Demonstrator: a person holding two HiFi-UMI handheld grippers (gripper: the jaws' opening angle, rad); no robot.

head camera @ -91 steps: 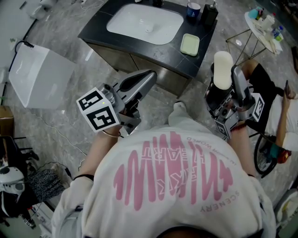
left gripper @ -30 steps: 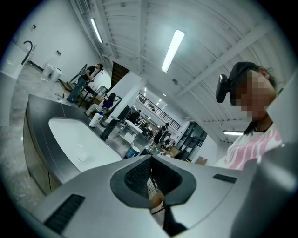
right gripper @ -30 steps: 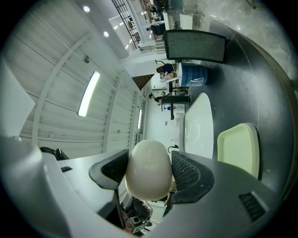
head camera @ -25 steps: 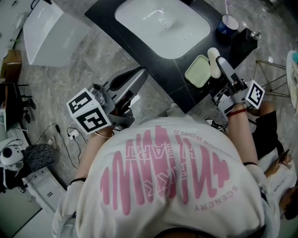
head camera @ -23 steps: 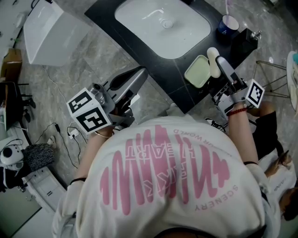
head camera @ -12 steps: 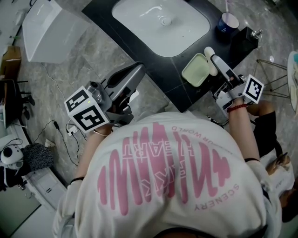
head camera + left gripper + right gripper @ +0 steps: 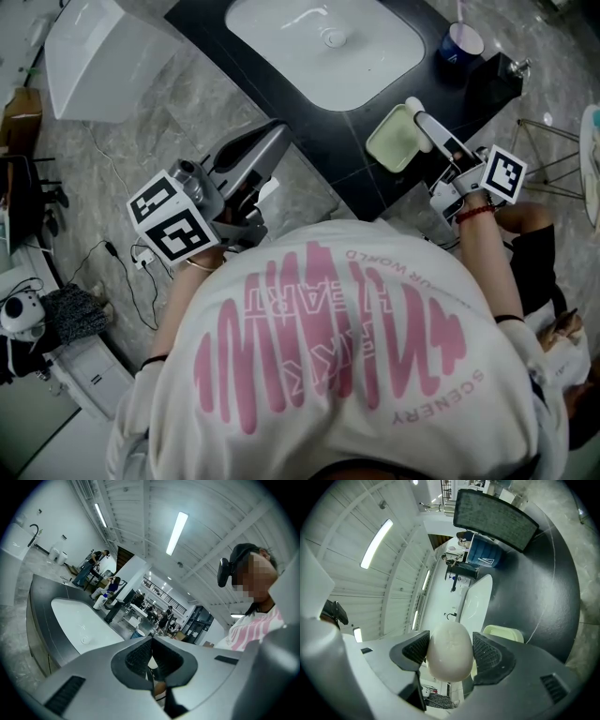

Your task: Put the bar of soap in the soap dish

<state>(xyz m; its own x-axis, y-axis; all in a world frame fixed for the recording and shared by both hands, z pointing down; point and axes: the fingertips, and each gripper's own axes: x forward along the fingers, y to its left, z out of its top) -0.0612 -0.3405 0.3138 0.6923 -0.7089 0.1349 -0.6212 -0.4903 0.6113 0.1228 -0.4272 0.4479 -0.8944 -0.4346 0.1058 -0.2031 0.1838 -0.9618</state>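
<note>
The bar of soap (image 7: 450,652), a pale rounded oval, sits pinched between the two ribbed pads of the right gripper (image 7: 418,114), one pad pressed on each of its sides. In the head view the bar is at the far right edge of the soap dish (image 7: 392,141), a pale green rectangular tray with rounded corners; whether it touches the rim cannot be told. In the right gripper view the dish shows just behind and to the right of the bar.

The dish lies on a dark countertop (image 7: 309,117), near its front right corner and just right of a white oval basin (image 7: 323,42) set into that top. Beyond the dish stand a blue cup (image 7: 464,42) and a black box (image 7: 500,77) (both near the counter's right end).

The left gripper (image 7: 274,139) is held out over the grey marbled floor (image 7: 141,150) in front of the counter, well apart from the dish. Its jaws are together, with only a thin slit between the pads and nothing held in them. A white container (image 7: 89,56) stands on the floor to the left of the counter
</note>
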